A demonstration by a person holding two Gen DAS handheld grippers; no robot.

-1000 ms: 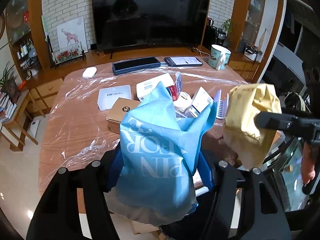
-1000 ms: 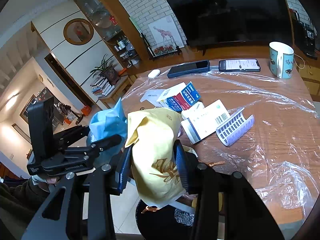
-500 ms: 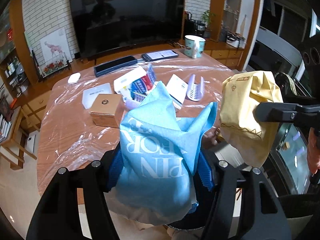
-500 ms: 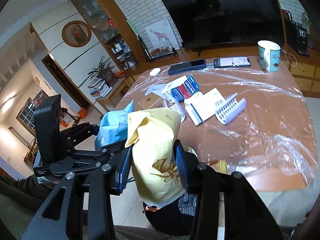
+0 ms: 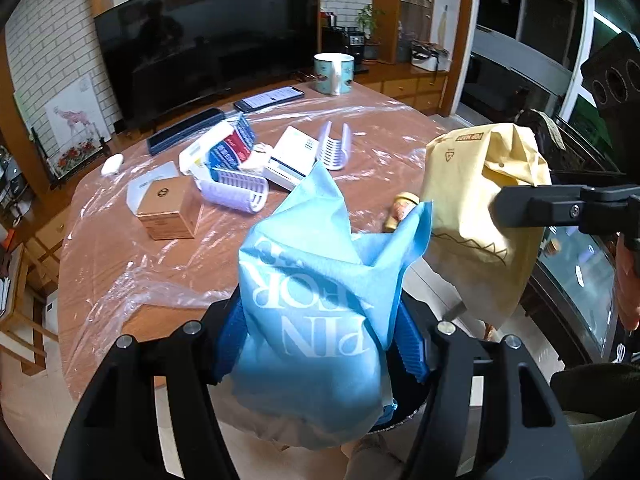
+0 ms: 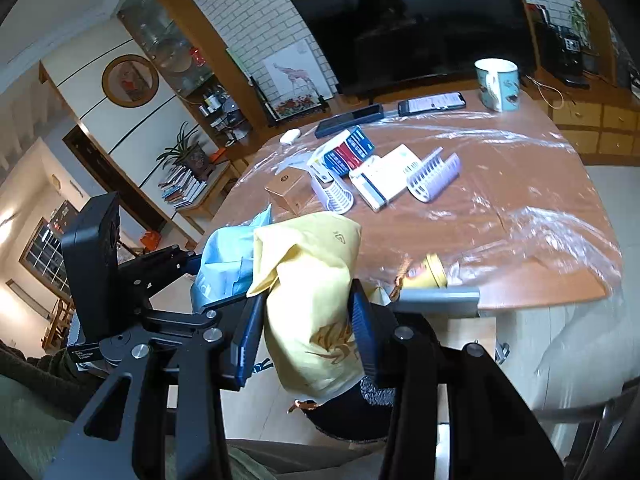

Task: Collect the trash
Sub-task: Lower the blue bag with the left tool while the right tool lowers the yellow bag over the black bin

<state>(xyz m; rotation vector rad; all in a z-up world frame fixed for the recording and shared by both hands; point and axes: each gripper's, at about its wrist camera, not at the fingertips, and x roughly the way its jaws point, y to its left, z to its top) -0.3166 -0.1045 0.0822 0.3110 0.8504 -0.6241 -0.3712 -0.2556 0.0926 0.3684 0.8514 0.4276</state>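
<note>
My left gripper (image 5: 318, 340) is shut on a crumpled blue bag with white letters (image 5: 316, 292), held off the near edge of the table. My right gripper (image 6: 306, 332) is shut on a crumpled yellow paper bag (image 6: 312, 300), held beside the blue one; it also shows in the left wrist view (image 5: 480, 216). Below both grippers sits a dark bin (image 6: 352, 416), mostly hidden by the bags. The blue bag shows in the right wrist view (image 6: 226, 256).
A brown table under clear plastic film (image 5: 120, 252) holds a brown box (image 5: 168, 210), medicine boxes (image 5: 228, 148), white ribbed trays (image 5: 334, 146), two phones (image 5: 268, 98), a mug (image 5: 334, 72) and a small yellow item (image 5: 400, 208) at the near edge. A large TV (image 5: 208, 36) stands behind.
Both grippers have drawn back from the table and to the right, each still holding its bag. The table objects look farther away and shifted left.
</note>
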